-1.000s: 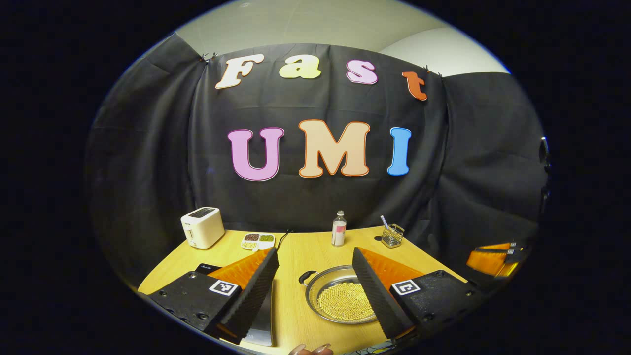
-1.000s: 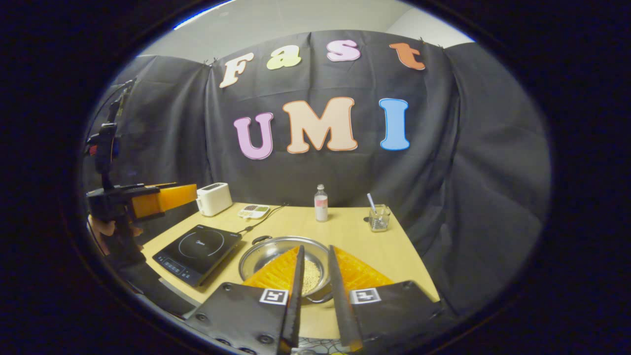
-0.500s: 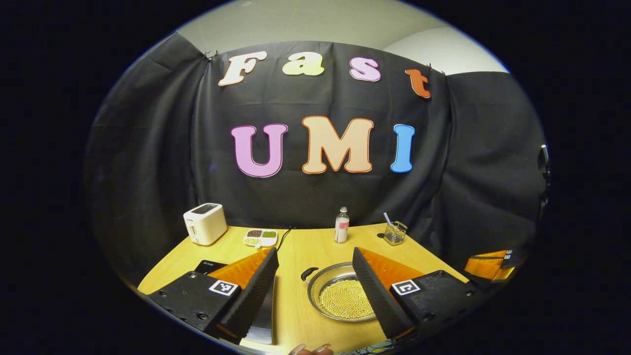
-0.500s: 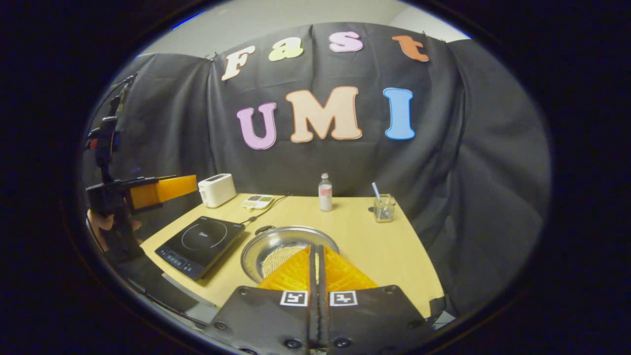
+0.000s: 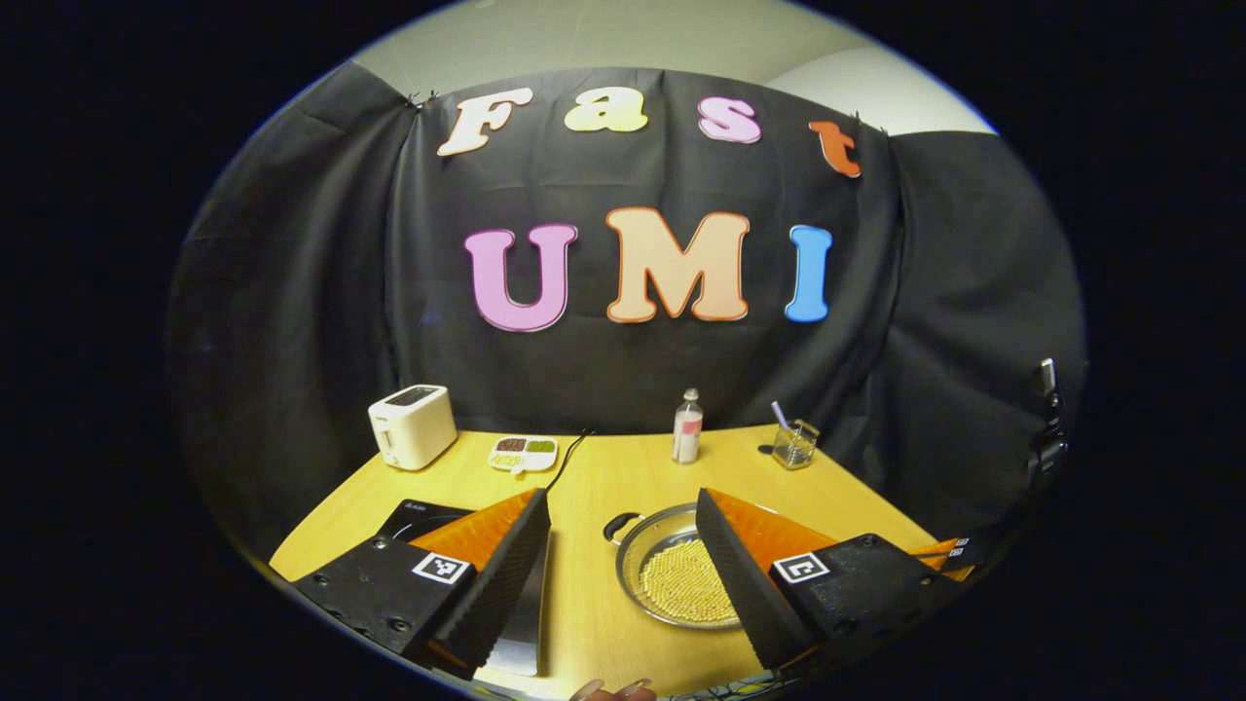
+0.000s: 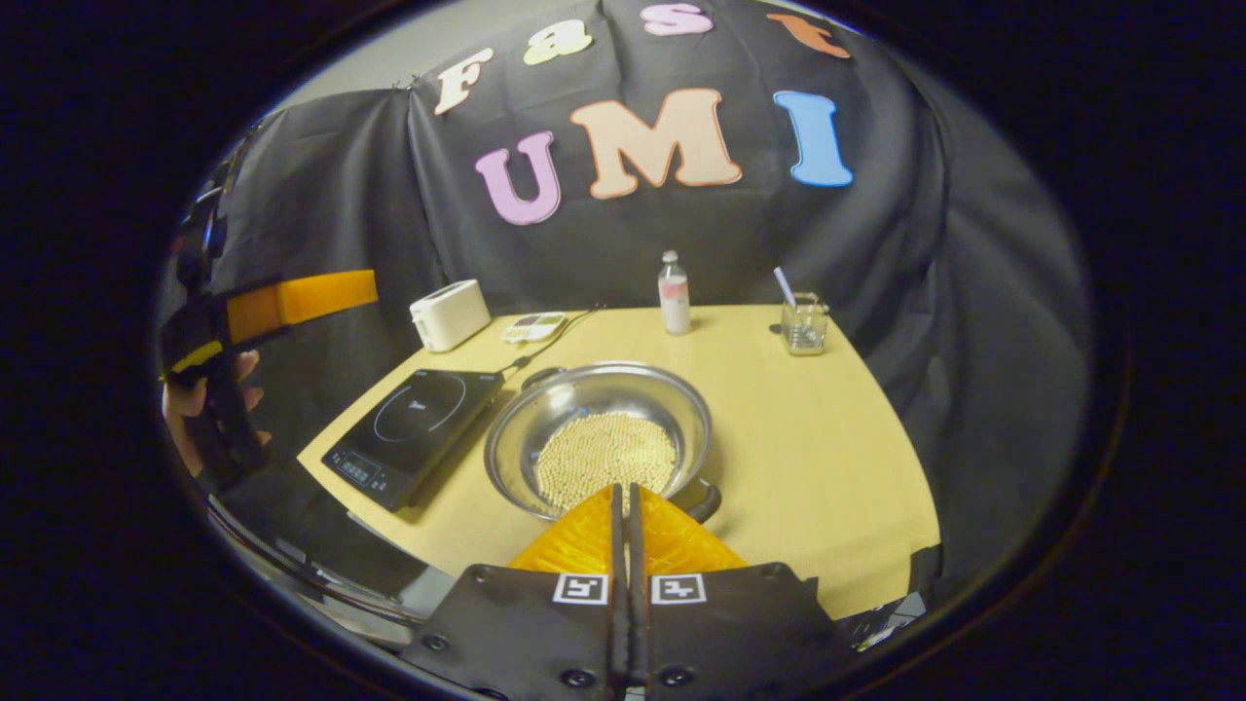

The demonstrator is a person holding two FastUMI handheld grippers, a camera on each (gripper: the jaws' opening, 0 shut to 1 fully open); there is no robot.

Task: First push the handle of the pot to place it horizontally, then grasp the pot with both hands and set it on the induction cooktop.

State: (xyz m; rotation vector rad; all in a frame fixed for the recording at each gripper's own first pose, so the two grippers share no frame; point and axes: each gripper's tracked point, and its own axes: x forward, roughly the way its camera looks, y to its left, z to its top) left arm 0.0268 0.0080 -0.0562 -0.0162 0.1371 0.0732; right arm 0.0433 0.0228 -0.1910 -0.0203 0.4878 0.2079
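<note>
A steel pot (image 6: 545, 409) holding pale beans (image 6: 604, 453) stands on the wooden table (image 6: 827, 438), just right of the black induction cooktop (image 6: 414, 424). One black handle (image 6: 540, 375) points to the back left, the other (image 6: 706, 501) to the near right. My right gripper (image 6: 623, 489) is shut and empty, its tips above the pot's near rim, beside the near handle. My left gripper (image 5: 621, 498) is open and empty, above the table's front, with the pot (image 5: 672, 574) between its fingers farther off. A hand (image 6: 209, 399) holds the left gripper (image 6: 292, 297) up at the left.
Along the back of the table stand a white toaster (image 6: 449, 314), a small divided dish (image 6: 532, 326), a bottle (image 6: 674, 292) and a glass with a straw (image 6: 804, 326). The cooktop's cable (image 6: 560, 331) runs toward the back. The cloth wall closes off the back and sides.
My right gripper's fingers closed from slightly apart to shut, and it rose and tilted down over the pot's near rim. The left gripper stayed open and barely drifted.
</note>
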